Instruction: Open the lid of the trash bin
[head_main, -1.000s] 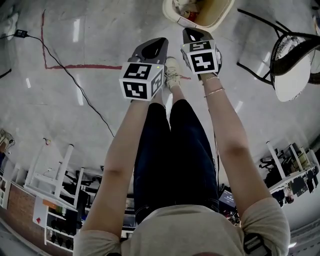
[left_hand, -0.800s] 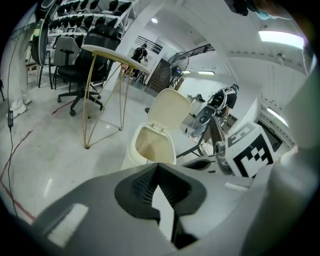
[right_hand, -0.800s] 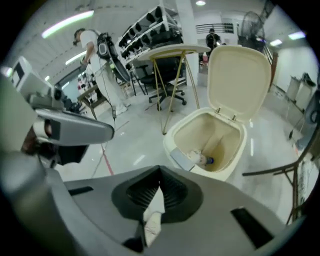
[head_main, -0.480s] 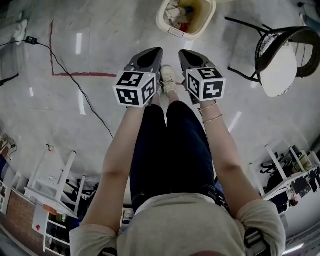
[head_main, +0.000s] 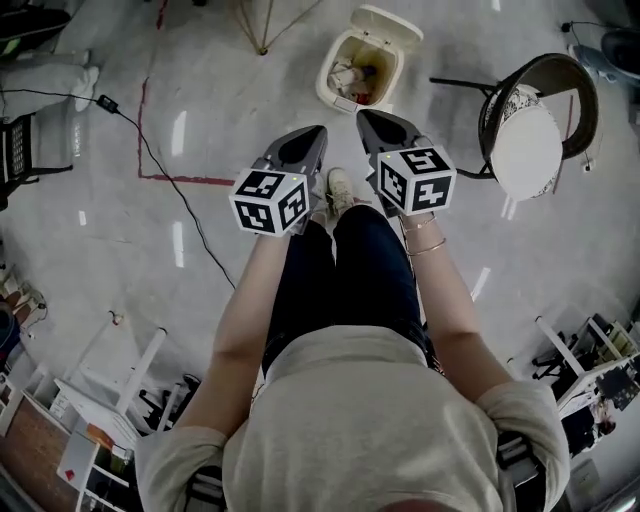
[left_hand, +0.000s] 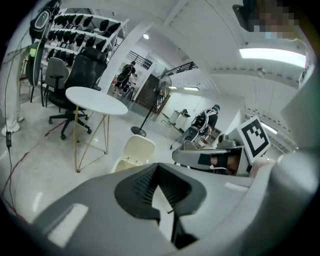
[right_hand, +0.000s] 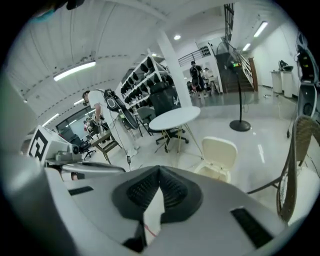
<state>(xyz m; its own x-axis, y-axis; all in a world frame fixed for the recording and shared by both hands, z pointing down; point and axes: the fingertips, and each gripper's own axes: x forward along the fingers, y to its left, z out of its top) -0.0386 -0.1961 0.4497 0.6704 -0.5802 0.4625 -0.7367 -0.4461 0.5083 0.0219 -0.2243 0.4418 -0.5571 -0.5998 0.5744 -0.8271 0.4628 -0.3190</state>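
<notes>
Grey polished floor (head_main: 90, 290) carries everything observed. A person (head_main: 370, 430) in a pale top and dark trousers stands on it with both forearms held straight out and down, side by side, above the legs. A round white table (left_hand: 95, 100) on thin gold legs stands beyond the bin, and a dark-framed chair (head_main: 530, 130) with a pale round seat stands to the bin's right. The trash bin (head_main: 362, 72), cream-coloured, sits on the floor ahead of the person's feet, near the top edge of the head view and apart from both grippers. Its lid (head_main: 390, 22) stands raised at the far side, and crumpled rubbish shows inside. The left gripper (head_main: 312, 138) and the right gripper (head_main: 368, 120) sit level with each other, tips pointed toward the bin with a narrow gap between the two tools. Each gripper's own view shows its ribbed pads closed tip to tip with nothing between them. The only markings readable are black-and-white square patterns on the left marker cube (head_main: 268, 200) and the right marker cube (head_main: 415, 180). A black cable (head_main: 150, 150) trails over the floor at the left, crossing a red tape line (head_main: 200, 182). One pale shoe (head_main: 338, 190) shows between the grippers. Thin bracelets (head_main: 425, 235) circle the right wrist.
</notes>
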